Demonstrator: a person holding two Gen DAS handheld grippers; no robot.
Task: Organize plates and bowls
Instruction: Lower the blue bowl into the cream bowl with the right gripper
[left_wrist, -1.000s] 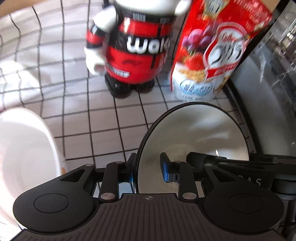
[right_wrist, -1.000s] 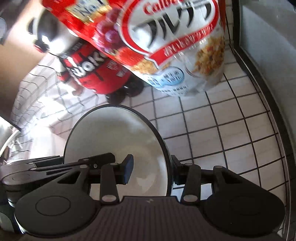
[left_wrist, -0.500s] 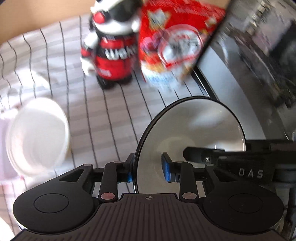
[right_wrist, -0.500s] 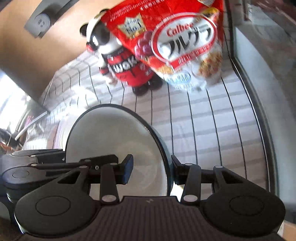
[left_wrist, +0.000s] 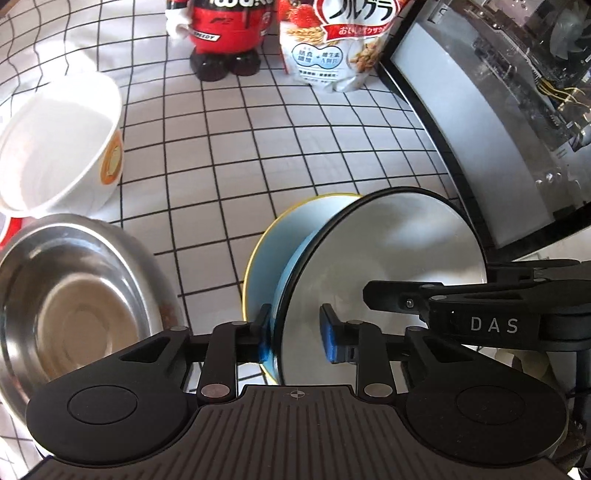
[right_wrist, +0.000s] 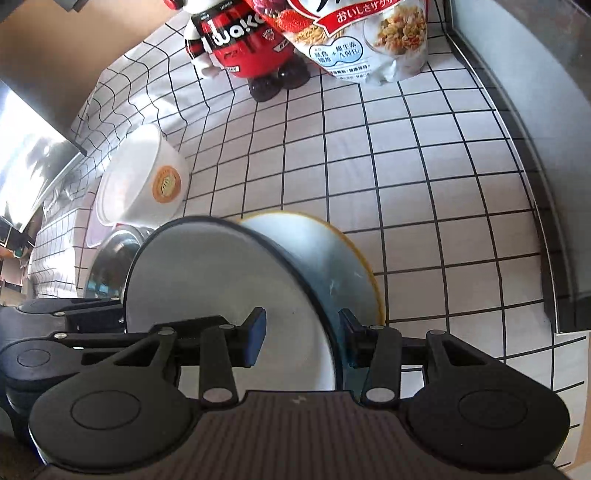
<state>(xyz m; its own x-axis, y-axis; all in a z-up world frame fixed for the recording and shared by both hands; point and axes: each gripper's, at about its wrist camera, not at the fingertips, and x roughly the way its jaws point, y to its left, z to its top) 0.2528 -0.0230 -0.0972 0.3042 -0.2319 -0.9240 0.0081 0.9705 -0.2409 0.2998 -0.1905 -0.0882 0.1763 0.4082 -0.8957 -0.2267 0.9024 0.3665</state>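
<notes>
A blue bowl with a black rim and pale inside (left_wrist: 388, 254) is held between both grippers, one on each side of its rim. It sits inside a pale blue plate with a yellow rim (left_wrist: 273, 243), which lies on the checked cloth. My left gripper (left_wrist: 295, 338) is shut on the bowl's left rim. My right gripper (right_wrist: 301, 341) is shut on its right rim, bowl (right_wrist: 221, 288) and plate (right_wrist: 343, 251) showing there too. A steel bowl (left_wrist: 74, 302) and a white bowl (left_wrist: 55, 147) stand to the left.
A red toy figure (left_wrist: 225, 33) and a cereal bag (left_wrist: 340, 44) stand at the back of the cloth. A dark-edged appliance wall (left_wrist: 461, 122) runs along the right. The white bowl (right_wrist: 144, 184) and the steel bowl (right_wrist: 107, 266) sit left of the plate.
Both grippers have carried the blue bowl back and down onto the yellow-rimmed plate. The steel bowl and the plate have come into view.
</notes>
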